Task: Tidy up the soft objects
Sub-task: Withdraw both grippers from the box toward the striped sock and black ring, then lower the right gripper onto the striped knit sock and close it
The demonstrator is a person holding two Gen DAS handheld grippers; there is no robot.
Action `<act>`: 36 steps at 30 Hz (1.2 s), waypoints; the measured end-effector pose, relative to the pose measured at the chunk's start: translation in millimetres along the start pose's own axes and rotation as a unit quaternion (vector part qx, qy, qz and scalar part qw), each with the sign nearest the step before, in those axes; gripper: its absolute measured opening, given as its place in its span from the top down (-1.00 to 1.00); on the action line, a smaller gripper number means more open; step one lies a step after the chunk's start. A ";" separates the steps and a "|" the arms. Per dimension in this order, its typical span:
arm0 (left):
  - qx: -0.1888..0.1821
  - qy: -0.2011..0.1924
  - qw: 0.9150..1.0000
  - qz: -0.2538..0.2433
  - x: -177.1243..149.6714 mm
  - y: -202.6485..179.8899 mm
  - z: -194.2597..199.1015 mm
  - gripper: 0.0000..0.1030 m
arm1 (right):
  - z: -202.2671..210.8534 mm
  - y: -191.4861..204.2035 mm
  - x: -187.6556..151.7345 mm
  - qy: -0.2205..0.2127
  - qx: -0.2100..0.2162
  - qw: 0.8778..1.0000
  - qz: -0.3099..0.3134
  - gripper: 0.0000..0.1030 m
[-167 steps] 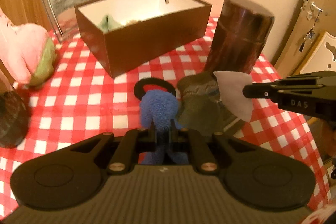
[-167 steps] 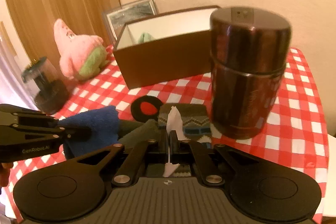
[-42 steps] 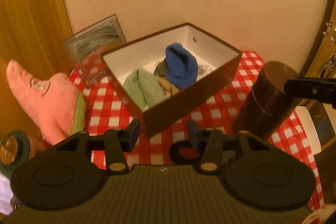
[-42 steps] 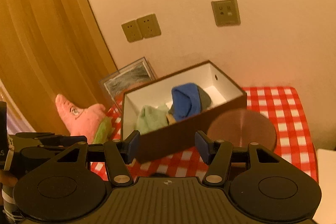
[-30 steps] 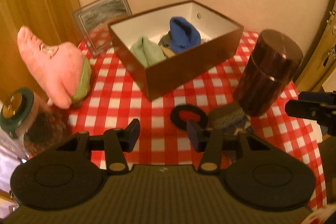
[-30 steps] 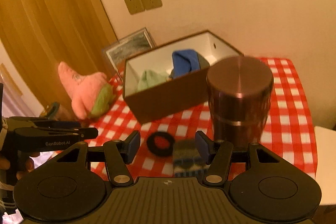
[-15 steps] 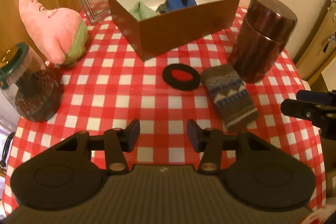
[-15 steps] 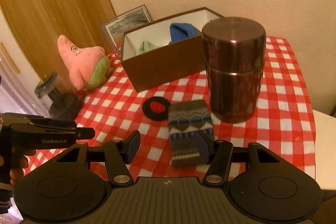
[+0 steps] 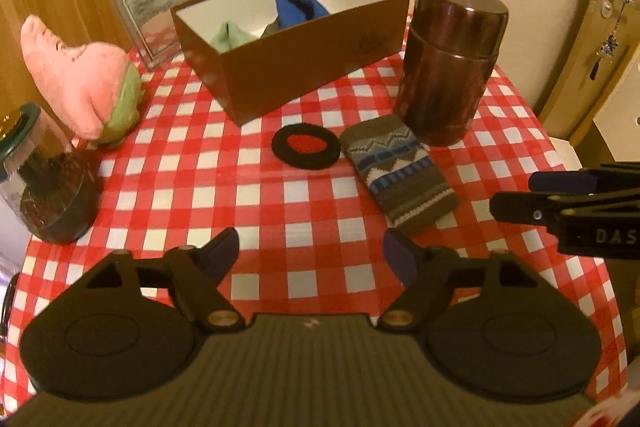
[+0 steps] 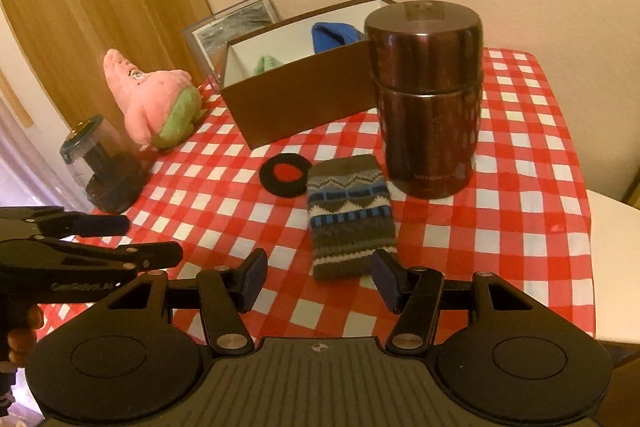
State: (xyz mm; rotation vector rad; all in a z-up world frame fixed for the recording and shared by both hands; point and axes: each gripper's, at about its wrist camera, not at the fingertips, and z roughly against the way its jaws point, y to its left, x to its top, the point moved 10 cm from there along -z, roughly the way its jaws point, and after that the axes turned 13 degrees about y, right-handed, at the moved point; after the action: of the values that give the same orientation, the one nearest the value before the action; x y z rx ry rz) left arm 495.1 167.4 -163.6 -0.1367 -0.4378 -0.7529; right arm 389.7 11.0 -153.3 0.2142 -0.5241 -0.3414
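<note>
On the counter (image 9: pixel 280 227), covered in red-and-white check, things run left to right in the left wrist view: one clear jar (image 9: pixel 44 183) with a dark green lid, one pink plush toy (image 9: pixel 84 83) lying with its pointed end up and to the left, one framed picture (image 9: pixel 164 7) leaning against the wall, one open brown box (image 9: pixel 304 67), one round black coaster (image 9: pixel 306 146) with a red centre, one knitted sock (image 9: pixel 400 179), and one tall dark brown canister (image 9: pixel 450 63) standing upright. Inside the box lie at least three soft pieces: one pale green cloth (image 9: pixel 230 37), one blue cloth (image 9: pixel 298 7) and a grey piece between them, only partly seen. The sock lies flat just beside the coaster and in front of the canister, its long axis running from the canister's foot down and to the right toward the viewer. The left gripper (image 9: pixel 312 255) hovers over bare cloth, its jaws wide apart after just opening, with nothing between them. The right gripper (image 10: pixel 320 279) hovers at the sock's near end, jaws apart and clear of it.
</note>
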 end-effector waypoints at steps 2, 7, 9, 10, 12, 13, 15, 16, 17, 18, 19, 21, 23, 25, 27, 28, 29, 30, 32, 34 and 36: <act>0.006 -0.003 1.000 -0.001 0.1 -0.9 -0.3 -0.55 | -1.8 -2.9 -1.2 0.000 -0.002 1.000 -0.007 -0.12; 0.002 -0.002 1.000 0.004 -0.8 2.6 -8.7 -0.55 | -12.9 -9.5 -2.4 0.012 -0.001 1.000 -0.014 -0.12; -0.001 0.009 1.000 0.009 -1.3 4.9 -16.9 -0.52 | -20.1 -8.8 -2.9 0.020 -0.001 1.000 -0.004 -0.12; 0.000 0.013 1.000 0.009 -1.5 5.7 -21.0 -0.51 | -24.2 -9.1 -3.0 0.023 -0.006 1.000 0.000 -0.12; 0.004 0.022 1.000 0.007 -2.1 7.3 -29.7 -0.51 | -33.2 -9.9 -2.8 0.029 -0.017 0.999 0.005 -0.12; 0.005 0.025 1.000 0.009 -2.7 8.4 -33.9 -0.50 | -38.3 -10.0 -2.7 0.032 -0.020 0.999 0.008 -0.12; 0.001 0.035 0.999 0.017 -2.9 12.2 -43.7 -0.47 | -48.7 -12.2 -1.9 0.039 -0.020 0.999 0.005 -0.12; -0.001 0.038 0.999 0.022 -2.7 14.3 -48.1 -0.47 | -52.8 -13.2 -1.0 0.042 -0.018 0.999 0.002 -0.12; -0.002 0.041 0.999 0.025 -2.5 16.4 -52.7 -0.47 | -57.3 -14.5 0.0 0.045 -0.016 0.999 -0.002 -0.12; -0.001 0.044 0.999 0.027 -1.8 18.2 -56.8 -0.46 | -63.2 -17.0 1.3 0.050 -0.017 0.999 -0.007 -0.12; 0.001 0.045 0.999 0.027 -0.8 19.7 -60.7 -0.46 | -67.8 -19.4 3.0 0.052 -0.020 0.998 -0.012 -0.12; 0.002 0.048 0.999 0.026 1.6 22.1 -68.0 -0.45 | -77.2 -22.9 6.7 0.055 -0.024 0.998 -0.016 -0.12; 0.001 0.049 0.998 0.029 4.0 24.1 -74.3 -0.45 | -87.4 -25.6 9.2 0.065 -0.028 0.997 -0.018 -0.15; 0.001 0.053 0.998 0.033 6.4 26.5 -80.0 -0.45 | -96.9 -28.3 11.6 0.072 -0.032 0.997 -0.022 -0.39; 0.000 0.054 0.998 0.035 8.6 29.2 -84.7 -0.45 | -102.7 -29.7 14.9 0.071 -0.036 0.997 -0.024 -0.59; 0.000 0.055 0.998 0.036 9.5 30.3 -86.8 -0.45 | -105.5 -30.2 16.8 0.069 -0.040 0.997 -0.024 -0.61; -0.001 0.056 0.998 0.036 10.5 31.4 -88.7 -0.45 | -108.1 -30.0 18.4 0.069 -0.040 0.997 -0.024 -0.62; -0.001 0.056 0.998 0.036 11.5 32.3 -90.5 -0.45 | -111.2 -29.6 20.0 0.070 -0.039 0.996 -0.024 -0.62; -0.001 0.057 0.998 0.036 13.8 33.9 -93.8 -0.45 | -117.7 -28.6 23.5 0.073 -0.041 0.996 -0.021 -0.63; -0.002 0.057 0.998 0.035 16.3 35.4 -96.7 -0.44 | -122.6 -27.7 27.3 0.073 -0.044 0.996 -0.018 -0.64; -0.001 0.056 0.998 0.035 19.1 37.2 -99.8 -0.44 | -128.6 -27.4 31.6 0.074 -0.046 0.996 -0.017 -0.65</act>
State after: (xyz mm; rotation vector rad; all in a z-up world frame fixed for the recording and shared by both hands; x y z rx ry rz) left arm 566.4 155.0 -244.1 -0.1100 -0.3247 -0.6880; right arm 475.3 -11.5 -255.7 0.1585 -0.3588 -0.3789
